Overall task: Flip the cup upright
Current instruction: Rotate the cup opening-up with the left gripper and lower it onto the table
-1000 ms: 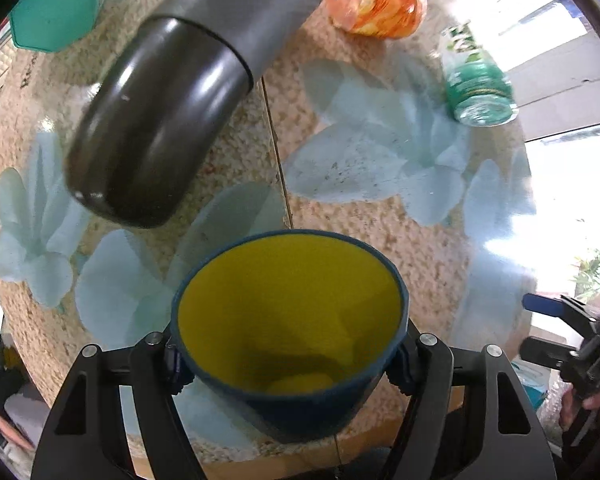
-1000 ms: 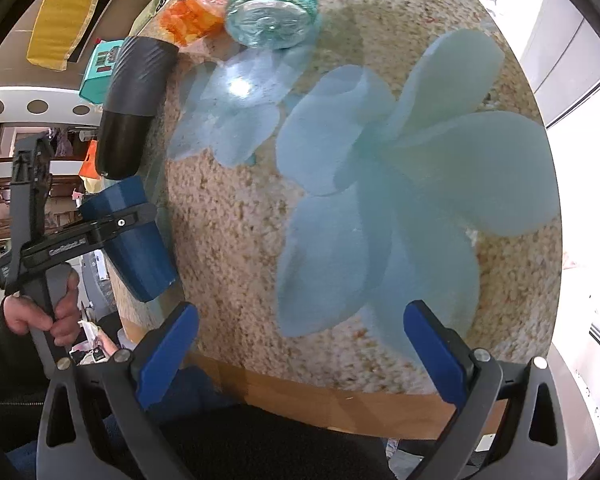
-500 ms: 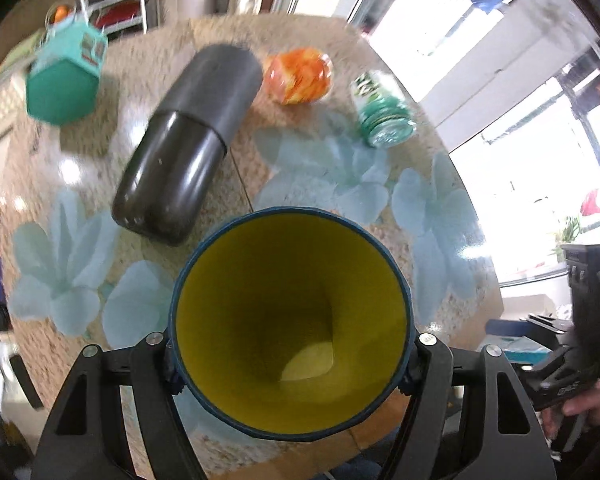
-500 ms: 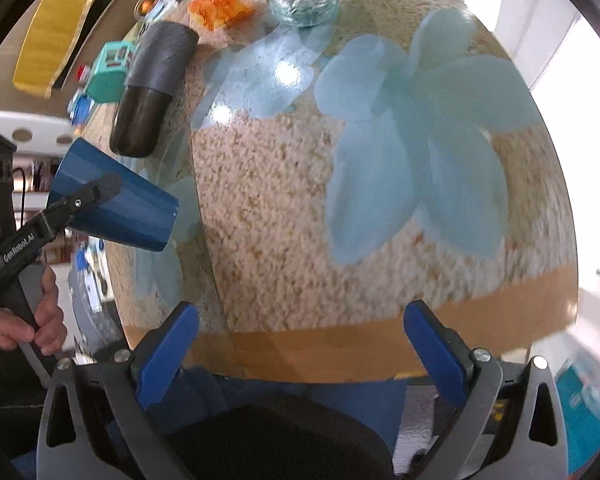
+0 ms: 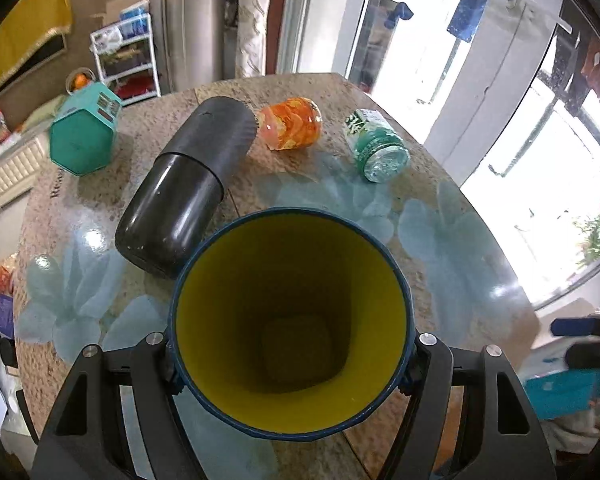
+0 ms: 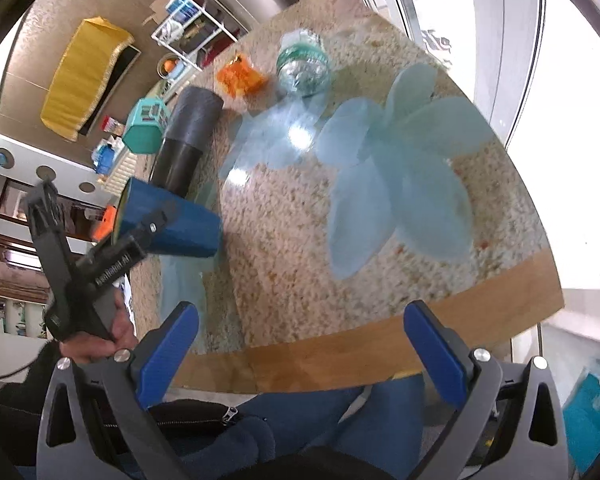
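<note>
My left gripper (image 5: 290,364) is shut on a blue cup with a yellow inside (image 5: 292,320). Its open mouth faces the camera and fills the lower middle of the left wrist view. In the right wrist view the cup (image 6: 172,220) hangs tilted on its side above the left part of the table, held by the left gripper (image 6: 140,236). My right gripper (image 6: 300,348) is open and empty, off the table's near wooden edge, above the person's lap.
On the stone table (image 5: 440,248) with blue flower prints lie a dark flask (image 5: 184,192), an orange jar (image 5: 292,128) and a green-capped bottle (image 5: 376,146). A teal hexagonal box (image 5: 84,136) stands at the far left. Windows lie to the right.
My left gripper has lifted and tilted the cup, so the view rose from the tabletop to the room. My right gripper has pulled back from the table edge.
</note>
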Motion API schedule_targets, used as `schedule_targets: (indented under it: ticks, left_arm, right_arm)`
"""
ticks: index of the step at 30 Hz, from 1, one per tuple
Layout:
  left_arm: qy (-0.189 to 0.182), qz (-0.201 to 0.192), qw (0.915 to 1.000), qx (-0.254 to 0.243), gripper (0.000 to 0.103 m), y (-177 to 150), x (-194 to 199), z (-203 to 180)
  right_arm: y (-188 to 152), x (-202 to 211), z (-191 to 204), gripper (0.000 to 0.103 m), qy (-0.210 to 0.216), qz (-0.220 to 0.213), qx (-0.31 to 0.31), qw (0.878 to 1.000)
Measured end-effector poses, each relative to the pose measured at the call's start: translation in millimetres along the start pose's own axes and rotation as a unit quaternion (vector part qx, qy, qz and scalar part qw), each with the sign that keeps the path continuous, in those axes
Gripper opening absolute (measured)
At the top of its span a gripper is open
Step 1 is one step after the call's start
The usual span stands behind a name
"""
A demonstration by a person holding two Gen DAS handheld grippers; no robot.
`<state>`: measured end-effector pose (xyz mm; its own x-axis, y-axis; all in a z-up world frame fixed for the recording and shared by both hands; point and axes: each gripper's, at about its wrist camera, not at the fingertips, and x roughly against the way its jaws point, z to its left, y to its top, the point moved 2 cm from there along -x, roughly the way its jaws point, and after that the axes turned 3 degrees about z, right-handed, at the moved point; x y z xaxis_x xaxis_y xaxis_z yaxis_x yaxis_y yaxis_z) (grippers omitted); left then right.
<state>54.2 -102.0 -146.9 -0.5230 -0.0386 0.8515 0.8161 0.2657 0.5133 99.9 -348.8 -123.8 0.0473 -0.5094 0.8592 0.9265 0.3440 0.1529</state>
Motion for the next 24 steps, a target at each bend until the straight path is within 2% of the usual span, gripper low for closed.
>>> schedule_targets:
  ticks: [4, 6, 9, 12, 15, 22, 24]
  left_arm:
    - [0.022, -0.011, 0.9997, 0.006, 0.076, -12, -11, -7]
    - [0.042, -0.03, 0.9987, -0.004, 0.076, -16, -10, -14]
    - [0.064, -0.037, 0.9972, -0.013, 0.076, -19, -12, -23]
    - [0.069, -0.037, 0.9969, -0.003, 0.076, -22, -10, -25]
    - [0.067, -0.034, 0.9971, 0.012, 0.076, -24, -9, -21]
    - [0.072, 0.008, 0.9971, 0.024, 0.078, -29, -18, -18]
    - [0.075, 0.016, 0.9966, 0.032, 0.085, -31, -19, -17]
  right_arm:
    - [6, -4, -13, 0.103, 0.01, 0.002, 0.005, 1.0]
    - [9, -5, -14, 0.103, 0.014, 0.006, 0.021, 1.0]
    - [12, -3, -17, 0.103, 0.018, 0.013, 0.039, 0.999]
    - [17, -1, -20, 0.103, 0.024, 0.017, 0.049, 0.998]
    - [19, 0, -20, 0.103, 0.03, 0.019, 0.058, 0.998]
    - [23, 1, -12, 0.103, 0.067, 0.024, 0.081, 0.994]
    - [24, 1, -9, 0.103, 0.075, 0.024, 0.088, 0.993]
